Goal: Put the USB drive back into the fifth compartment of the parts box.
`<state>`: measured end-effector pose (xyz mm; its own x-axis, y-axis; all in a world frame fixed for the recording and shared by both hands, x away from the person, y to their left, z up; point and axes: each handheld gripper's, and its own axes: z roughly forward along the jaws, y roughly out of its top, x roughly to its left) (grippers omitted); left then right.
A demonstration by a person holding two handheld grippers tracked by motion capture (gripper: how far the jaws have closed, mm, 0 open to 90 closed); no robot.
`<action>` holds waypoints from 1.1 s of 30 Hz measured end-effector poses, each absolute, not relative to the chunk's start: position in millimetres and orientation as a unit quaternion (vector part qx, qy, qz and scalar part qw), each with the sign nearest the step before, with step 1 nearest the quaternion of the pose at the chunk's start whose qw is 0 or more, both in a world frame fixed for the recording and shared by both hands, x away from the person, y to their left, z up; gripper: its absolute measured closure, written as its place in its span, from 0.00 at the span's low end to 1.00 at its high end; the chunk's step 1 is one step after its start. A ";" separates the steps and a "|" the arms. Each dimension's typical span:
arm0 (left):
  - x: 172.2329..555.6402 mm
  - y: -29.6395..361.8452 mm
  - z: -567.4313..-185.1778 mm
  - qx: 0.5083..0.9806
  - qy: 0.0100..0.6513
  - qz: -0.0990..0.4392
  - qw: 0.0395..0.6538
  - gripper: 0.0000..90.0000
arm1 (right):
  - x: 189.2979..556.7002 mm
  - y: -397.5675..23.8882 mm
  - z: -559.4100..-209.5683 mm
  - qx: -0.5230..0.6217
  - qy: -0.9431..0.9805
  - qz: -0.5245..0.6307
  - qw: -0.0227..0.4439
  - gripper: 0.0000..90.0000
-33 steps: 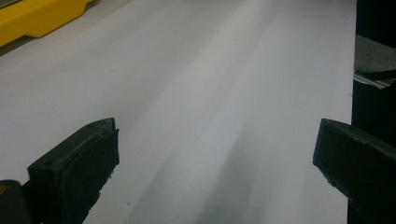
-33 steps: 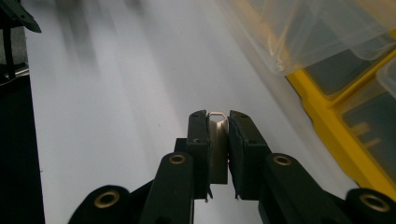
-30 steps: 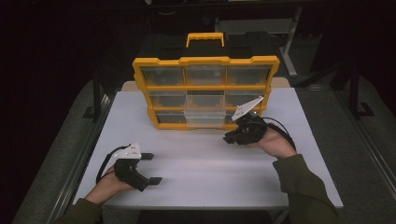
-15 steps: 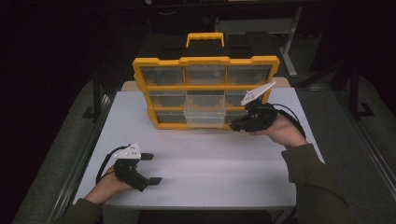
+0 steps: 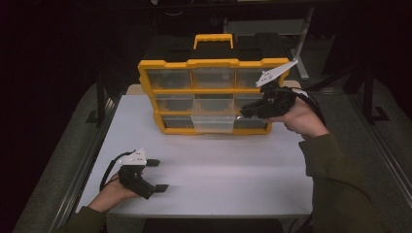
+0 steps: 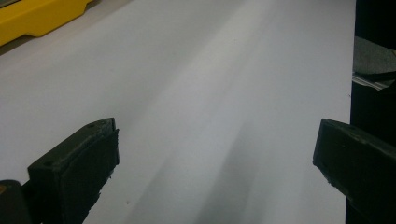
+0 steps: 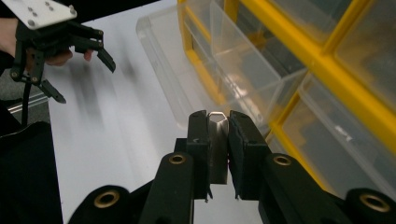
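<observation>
— Up close, what has the right gripper (image 7: 217, 128) got?

— Its jaws are clamped on a small silvery metal piece (image 7: 216, 122), held in front of the yellow drawer organizer (image 5: 212, 64), by the right-hand drawers. The clear bottom-middle drawer (image 5: 213, 124) stands pulled out.

— And the left gripper (image 5: 156, 175)?

— Jaws spread wide, nothing between them, resting low over the white table (image 5: 233, 170), well apart from the organizer.

— The risk?

— Probably a slip: the piece is thin, pinched near the jaw tips, and could twist free and drop outside the open drawer.
</observation>
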<state>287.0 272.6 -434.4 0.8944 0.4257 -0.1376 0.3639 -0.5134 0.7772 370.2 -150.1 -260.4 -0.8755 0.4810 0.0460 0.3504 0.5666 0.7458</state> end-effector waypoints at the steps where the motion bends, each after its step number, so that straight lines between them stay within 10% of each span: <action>1: 286.9 272.6 -434.3 0.869 0.227 0.035 0.438 0.00 | 371.0 -148.5 -257.8 0.234 0.881 0.403 0.082 0.86; 27: 286.4 273.4 -434.0 0.867 0.229 0.035 0.440 0.00 | 402.4 -91.7 -257.6 0.225 0.889 0.392 0.078 0.85; 33: 286.1 274.2 -433.8 0.867 0.229 0.036 0.441 0.00 | 403.8 -95.6 -258.6 0.251 0.873 0.410 0.080 0.61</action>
